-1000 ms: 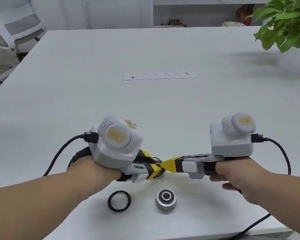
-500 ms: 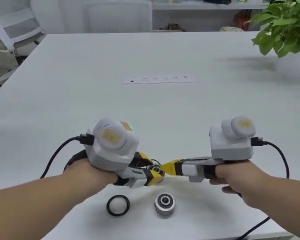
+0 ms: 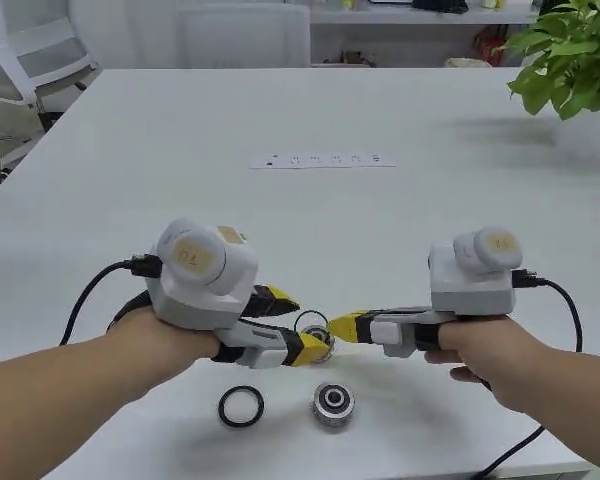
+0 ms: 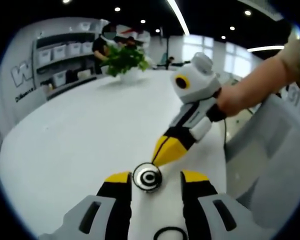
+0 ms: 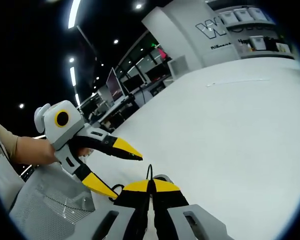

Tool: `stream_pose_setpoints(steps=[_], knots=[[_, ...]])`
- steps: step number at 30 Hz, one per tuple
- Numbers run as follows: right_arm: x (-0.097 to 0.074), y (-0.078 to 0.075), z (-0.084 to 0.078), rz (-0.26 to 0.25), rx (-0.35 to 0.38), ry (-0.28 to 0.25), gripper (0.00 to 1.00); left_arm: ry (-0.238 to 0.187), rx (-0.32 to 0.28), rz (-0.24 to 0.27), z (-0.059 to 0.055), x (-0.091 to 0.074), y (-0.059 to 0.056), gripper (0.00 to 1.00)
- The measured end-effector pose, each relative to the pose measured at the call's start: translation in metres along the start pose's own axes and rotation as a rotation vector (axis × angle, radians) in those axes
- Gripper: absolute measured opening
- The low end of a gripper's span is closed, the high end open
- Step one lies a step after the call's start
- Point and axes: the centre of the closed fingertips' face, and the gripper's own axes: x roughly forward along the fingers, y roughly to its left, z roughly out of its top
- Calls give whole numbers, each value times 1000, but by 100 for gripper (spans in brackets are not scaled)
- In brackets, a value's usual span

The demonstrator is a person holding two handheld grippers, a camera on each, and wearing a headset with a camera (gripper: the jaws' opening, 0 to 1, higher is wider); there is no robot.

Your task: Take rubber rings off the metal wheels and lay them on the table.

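**Second wheel: ring pinched, not yet laid down**

Far left, a loose ring (image 3: 241, 407) lies flat on the table (image 3: 310, 210); one removal looks done. Left gripper (image 3: 302, 322): jaws well apart and clamping nothing. They bracket the wheel (image 4: 147, 178), which sits against one jaw, probably as a brace so the wheel cannot follow the pull. Nearer the table edge stands a bare wheel (image 3: 333, 400), parked beside the loose ring. Right gripper (image 3: 343, 327): jaws pressed together on a thin black strand, the rubber ring (image 5: 150, 172), just beside the wheel. The rim pinch is likely meant to peel it sideways. Cannot tell whether the ring is fully free
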Motion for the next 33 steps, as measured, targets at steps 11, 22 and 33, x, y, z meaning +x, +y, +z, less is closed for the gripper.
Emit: stream_pose_setpoints(steps=[11, 22, 33], knots=[[-1, 12, 5, 17, -40, 3, 0, -36, -5, -15, 6, -22, -7, 46], [3, 26, 10, 33, -114, 12, 0, -54, -33, -9, 3, -48, -4, 54], [5, 35, 10, 48, -148, 29, 0, -73, -70, 11, -8, -77, -6, 59]])
